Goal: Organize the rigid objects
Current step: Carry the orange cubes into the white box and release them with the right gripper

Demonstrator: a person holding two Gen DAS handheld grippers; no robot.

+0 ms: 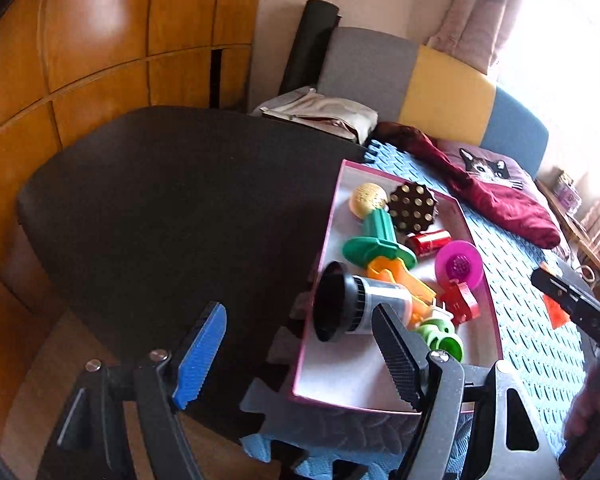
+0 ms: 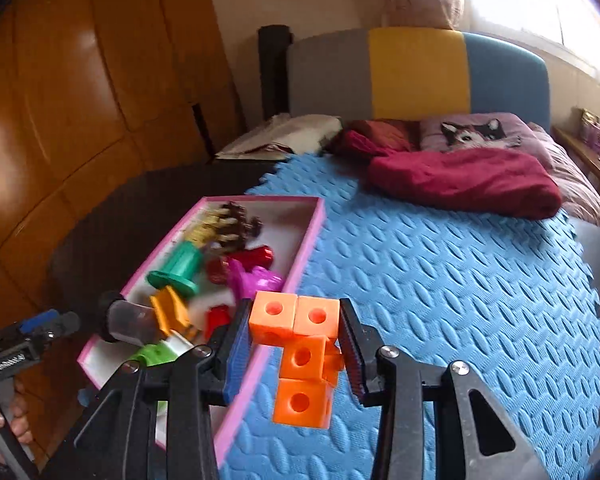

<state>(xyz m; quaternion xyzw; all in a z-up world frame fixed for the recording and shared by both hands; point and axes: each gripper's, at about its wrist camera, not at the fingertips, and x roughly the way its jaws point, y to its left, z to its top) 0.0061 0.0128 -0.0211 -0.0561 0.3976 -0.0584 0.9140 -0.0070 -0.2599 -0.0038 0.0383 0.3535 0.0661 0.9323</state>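
The orange block piece [image 2: 304, 354] hangs clamped between the right gripper's [image 2: 296, 344] pads, above the blue mat [image 2: 440, 280] and just right of the pink box [image 2: 312, 236]. Pinched only by its top cubes, it may pivot and drop outside. The left gripper [image 1: 300, 356] stands open and empty, its right finger close over the black-capped jar [image 1: 356, 304], and may knock it.

The wardrobe [image 1: 100, 40] was glossy varnished wood. The blue mat [image 2: 440, 280] looked like embossed foam. The orange cube piece [image 2: 300, 356] was smooth, shiny plastic; the maroon blanket [image 2: 464, 182] soft cloth.
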